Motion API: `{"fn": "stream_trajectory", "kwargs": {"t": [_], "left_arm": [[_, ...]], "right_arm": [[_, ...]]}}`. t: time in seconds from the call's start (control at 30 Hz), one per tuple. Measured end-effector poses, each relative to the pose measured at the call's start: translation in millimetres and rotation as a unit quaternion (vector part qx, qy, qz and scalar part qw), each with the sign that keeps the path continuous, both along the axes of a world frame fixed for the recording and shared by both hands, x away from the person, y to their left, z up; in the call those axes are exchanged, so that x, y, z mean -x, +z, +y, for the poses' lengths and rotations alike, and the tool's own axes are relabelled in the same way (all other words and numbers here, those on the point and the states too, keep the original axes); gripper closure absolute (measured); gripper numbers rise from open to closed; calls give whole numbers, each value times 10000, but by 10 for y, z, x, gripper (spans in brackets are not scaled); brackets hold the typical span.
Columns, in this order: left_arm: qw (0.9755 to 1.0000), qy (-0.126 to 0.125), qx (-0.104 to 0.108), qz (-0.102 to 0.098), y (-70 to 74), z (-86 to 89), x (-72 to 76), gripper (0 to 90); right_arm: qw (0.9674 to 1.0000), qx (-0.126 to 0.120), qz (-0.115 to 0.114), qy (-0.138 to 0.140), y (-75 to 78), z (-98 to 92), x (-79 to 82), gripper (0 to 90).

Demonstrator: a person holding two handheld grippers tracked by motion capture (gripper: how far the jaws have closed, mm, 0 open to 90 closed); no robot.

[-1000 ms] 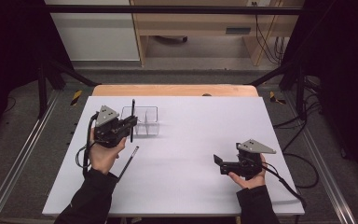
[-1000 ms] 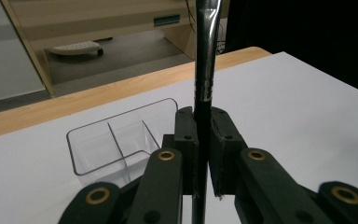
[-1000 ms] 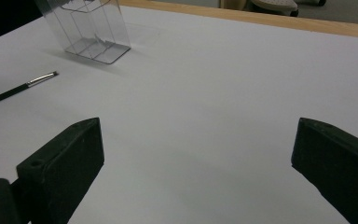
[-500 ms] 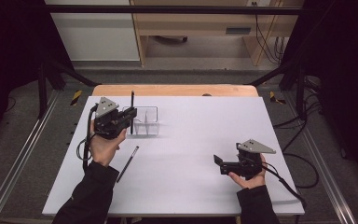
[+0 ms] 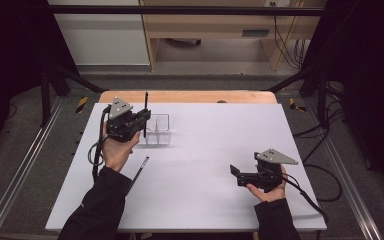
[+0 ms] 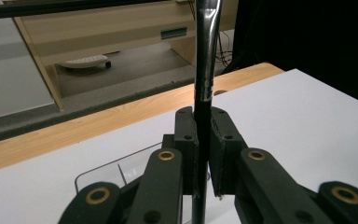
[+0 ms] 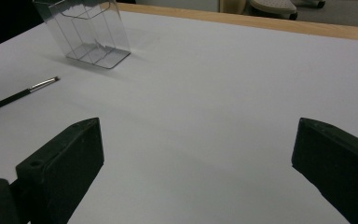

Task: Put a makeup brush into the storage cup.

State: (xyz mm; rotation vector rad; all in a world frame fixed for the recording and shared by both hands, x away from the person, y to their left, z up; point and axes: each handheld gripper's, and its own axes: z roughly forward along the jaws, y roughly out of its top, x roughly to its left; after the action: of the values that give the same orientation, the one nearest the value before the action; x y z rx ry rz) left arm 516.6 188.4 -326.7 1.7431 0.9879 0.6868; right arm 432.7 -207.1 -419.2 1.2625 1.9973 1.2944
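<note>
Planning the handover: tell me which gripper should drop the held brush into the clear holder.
Left. The left gripper is shut on the upright brush beside the clear holder. The right gripper is open, far off.

White table [image 5: 200,200] with clear organizer [image 5: 159,131], brush [image 5: 139,170]

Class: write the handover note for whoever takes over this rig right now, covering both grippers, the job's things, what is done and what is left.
Left gripper: shut on a black brush, held upright beside the clear holder.
Right gripper: open, holds nothing, low over the white table.
Second brush: lying flat on the table near the left forearm.
Done: one brush picked up.
Left, probably: put it in the holder, then the other.
</note>
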Motion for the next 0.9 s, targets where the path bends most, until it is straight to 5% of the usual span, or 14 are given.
{"fn": "stream_trajectory", "kwargs": {"t": [0.9], "left_arm": [[9996,231,-114,93,-74,-128,-476,823]], "right_arm": [[9999,-114,-8,34,15,-5,-3,27]]}}
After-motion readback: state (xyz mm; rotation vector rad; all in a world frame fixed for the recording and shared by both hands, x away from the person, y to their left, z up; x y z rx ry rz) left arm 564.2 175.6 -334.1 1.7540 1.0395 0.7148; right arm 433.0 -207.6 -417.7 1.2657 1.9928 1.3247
